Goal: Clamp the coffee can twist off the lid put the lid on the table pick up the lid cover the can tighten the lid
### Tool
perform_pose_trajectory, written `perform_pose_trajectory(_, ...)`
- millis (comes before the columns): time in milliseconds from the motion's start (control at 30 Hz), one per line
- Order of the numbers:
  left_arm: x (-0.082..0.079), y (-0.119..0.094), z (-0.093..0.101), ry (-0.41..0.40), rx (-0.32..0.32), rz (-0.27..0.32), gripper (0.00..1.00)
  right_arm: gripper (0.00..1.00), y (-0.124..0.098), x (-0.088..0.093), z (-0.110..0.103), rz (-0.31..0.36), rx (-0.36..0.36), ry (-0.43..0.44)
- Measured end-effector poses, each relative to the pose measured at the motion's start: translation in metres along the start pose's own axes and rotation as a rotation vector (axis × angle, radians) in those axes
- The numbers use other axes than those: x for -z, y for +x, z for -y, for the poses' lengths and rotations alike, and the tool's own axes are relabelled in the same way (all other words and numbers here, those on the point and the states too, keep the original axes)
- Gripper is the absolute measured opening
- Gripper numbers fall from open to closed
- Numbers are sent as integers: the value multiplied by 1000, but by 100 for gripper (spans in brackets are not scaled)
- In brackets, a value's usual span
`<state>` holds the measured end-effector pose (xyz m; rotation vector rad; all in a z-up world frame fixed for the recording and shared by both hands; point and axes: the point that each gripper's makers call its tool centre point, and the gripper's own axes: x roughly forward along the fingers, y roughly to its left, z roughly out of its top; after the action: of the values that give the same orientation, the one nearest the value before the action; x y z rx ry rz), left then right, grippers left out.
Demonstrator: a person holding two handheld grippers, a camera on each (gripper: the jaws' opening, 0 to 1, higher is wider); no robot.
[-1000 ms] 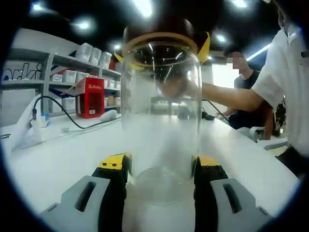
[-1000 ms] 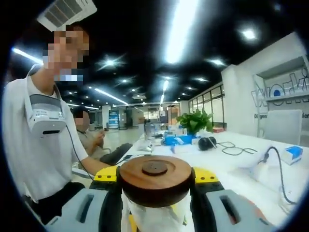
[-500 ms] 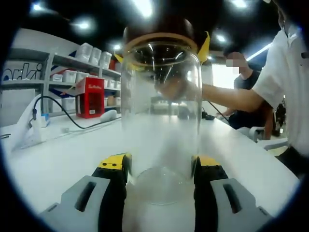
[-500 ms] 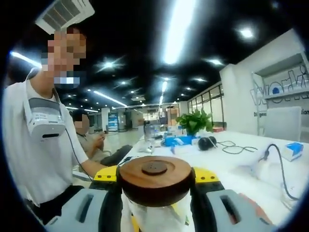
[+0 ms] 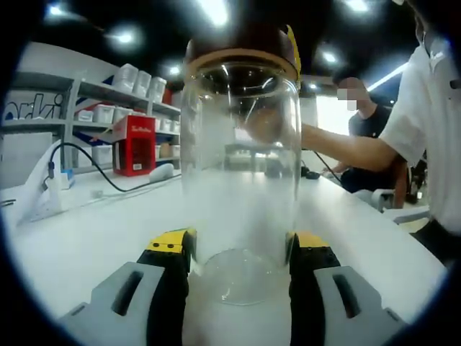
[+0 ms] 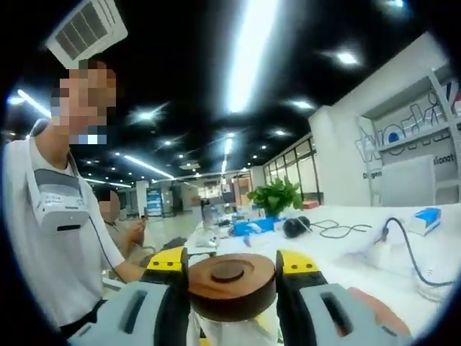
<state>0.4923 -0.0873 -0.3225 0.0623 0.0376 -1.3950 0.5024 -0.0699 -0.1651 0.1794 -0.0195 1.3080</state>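
On the left side of the left gripper view, a black cable trails across the white worktop below shelves that carry a red box. In the middle stands the coffee can, a clear glass jar resting upright on the worktop, and our left tongs pinch its base from both sides. At its top sits the wooden lid, with a yellow tip of the other tongs beside it. To the right, a person's forearm reaches toward the jar.

In the right gripper view, our right tongs are pressed onto the lid from either side, the jar's glass just below it. Farther right, headphones and a potted plant sit on the worktop.

We judge the lid is being twisted off. To do that well, we should keep the left hold firm and low so the jar cannot spin, keep the right tongs square on the lid's rim, turn about the jar's upright axis without tilting, and lift only once the lid runs free.
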Motion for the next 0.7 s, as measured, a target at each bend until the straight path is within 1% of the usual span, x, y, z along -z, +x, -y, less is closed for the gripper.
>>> perform_pose_trajectory(100, 0, 0, 0, 0, -1, 0, 46, 50, -5, -13, 7, 37, 17, 11)
perform_pose_trajectory(200, 0, -1, 0, -1, -1, 0, 46, 49, -10, -23, 10, 58, 45, 9)
perform_pose_trajectory(267, 0, -1, -1, -1, -2, -1, 46, 48, -12, -32, 9, 74, 78, 1)
perform_pose_trajectory(300, 0, -1, -1, -1, -2, -1, 46, 46, -13, -34, 8, 66, 102, -10)
perform_pose_trajectory(333, 0, -1, -1, -1, -2, -1, 46, 45, -14, -38, 10, 61, 144, -29)
perform_pose_trajectory(367, 0, -1, -1, 0, -2, -1, 46, 46, -13, -41, 6, 53, 182, -49)
perform_pose_trajectory(400, 0, -1, -1, 0, -2, -1, 46, 47, -12, -44, 3, 52, 214, -46)
perform_pose_trajectory(433, 0, -1, -1, 0, -1, -1, 46, 48, -13, -44, 3, 35, 270, -51)
perform_pose_trajectory(467, 1, -1, -2, 0, -2, 0, 46, 50, -12, -47, -1, 35, 305, -90)
perform_pose_trajectory(533, 1, -1, -3, -1, -2, 0, 46, 56, -9, -49, -9, 21, 372, -119)
perform_pose_trajectory(600, 1, -1, -3, -1, -2, -1, 46, 60, -3, -48, -21, 10, 407, -141)
perform_pose_trajectory(700, 1, -1, -3, -1, -3, 0, 46, 59, 4, -45, -33, 7, 472, -152)
